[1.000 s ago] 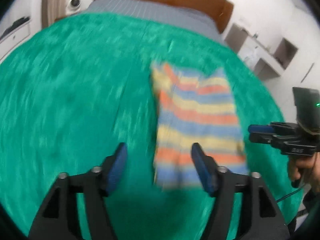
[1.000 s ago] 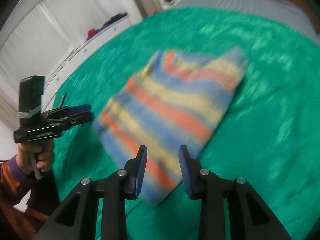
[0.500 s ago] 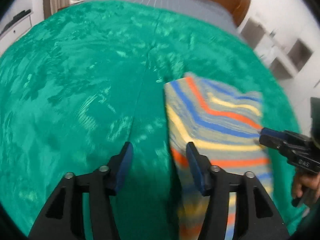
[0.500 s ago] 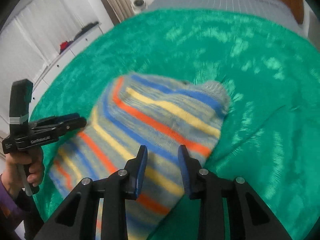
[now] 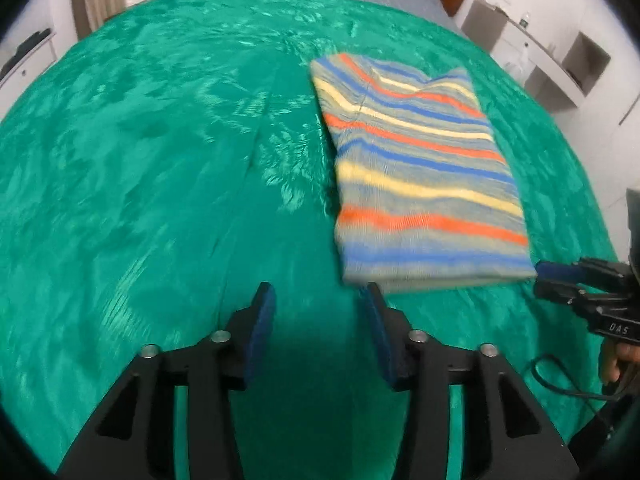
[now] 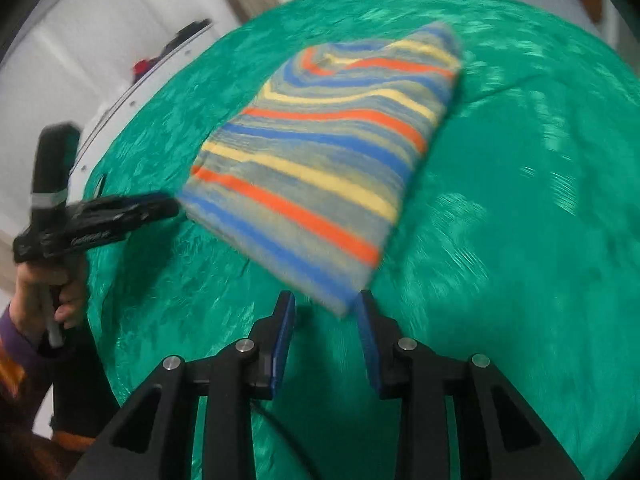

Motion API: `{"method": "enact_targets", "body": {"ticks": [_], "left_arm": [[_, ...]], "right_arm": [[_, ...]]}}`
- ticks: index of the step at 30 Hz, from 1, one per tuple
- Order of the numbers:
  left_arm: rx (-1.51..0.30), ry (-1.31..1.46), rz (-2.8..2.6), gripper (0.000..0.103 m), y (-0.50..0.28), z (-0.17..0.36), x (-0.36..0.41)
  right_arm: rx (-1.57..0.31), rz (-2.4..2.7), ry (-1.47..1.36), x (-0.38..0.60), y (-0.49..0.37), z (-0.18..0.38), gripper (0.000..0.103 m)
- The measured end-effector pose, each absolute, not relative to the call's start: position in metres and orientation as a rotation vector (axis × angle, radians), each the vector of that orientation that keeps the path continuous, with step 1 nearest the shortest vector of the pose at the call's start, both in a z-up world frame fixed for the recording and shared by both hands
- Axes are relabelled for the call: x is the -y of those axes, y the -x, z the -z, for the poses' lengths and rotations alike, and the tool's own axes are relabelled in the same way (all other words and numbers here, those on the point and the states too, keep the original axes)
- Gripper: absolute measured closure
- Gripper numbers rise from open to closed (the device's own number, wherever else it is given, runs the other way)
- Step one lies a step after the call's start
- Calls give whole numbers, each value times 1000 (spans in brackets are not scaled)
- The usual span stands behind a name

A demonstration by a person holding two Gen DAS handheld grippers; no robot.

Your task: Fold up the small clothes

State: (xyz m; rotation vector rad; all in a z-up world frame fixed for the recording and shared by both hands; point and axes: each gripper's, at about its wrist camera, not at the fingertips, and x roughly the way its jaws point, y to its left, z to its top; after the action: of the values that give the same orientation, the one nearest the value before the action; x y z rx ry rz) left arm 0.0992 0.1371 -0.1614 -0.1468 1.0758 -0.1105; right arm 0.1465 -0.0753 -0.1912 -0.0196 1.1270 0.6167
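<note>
Your left gripper (image 5: 318, 312) and right gripper (image 6: 325, 320) both hang with fingers apart, holding nothing, just short of the folded striped garment (image 5: 424, 172) lying flat on the green blanket (image 5: 160, 160).

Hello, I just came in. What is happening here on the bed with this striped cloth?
A person holds a two-finger gripper in each hand and is folding small clothes. A striped garment lies folded in a neat rectangle on the green blanket. The left gripper and the right gripper are both open and hold nothing; they hang just short of the garment's near edge. The fold looks done.
</note>
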Motion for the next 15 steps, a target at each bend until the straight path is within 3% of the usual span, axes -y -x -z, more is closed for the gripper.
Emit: {"method": "enact_targets", "body": {"ticks": [1, 2, 4, 15], "left_arm": [[-1059, 152, 108, 24, -92, 157, -137], [-1038, 156, 107, 20, -84, 153, -138], [-1000, 156, 105, 12, -62, 142, -133], [-898, 131, 90, 8, -7, 110, -105]], "right_arm": [[-1092, -592, 18, 79, -137, 182, 61], [-1065, -572, 26, 80, -127, 174, 53], [-998, -512, 52, 82, -106, 155, 20], [-849, -209, 161, 76, -23, 103, 13]]}}
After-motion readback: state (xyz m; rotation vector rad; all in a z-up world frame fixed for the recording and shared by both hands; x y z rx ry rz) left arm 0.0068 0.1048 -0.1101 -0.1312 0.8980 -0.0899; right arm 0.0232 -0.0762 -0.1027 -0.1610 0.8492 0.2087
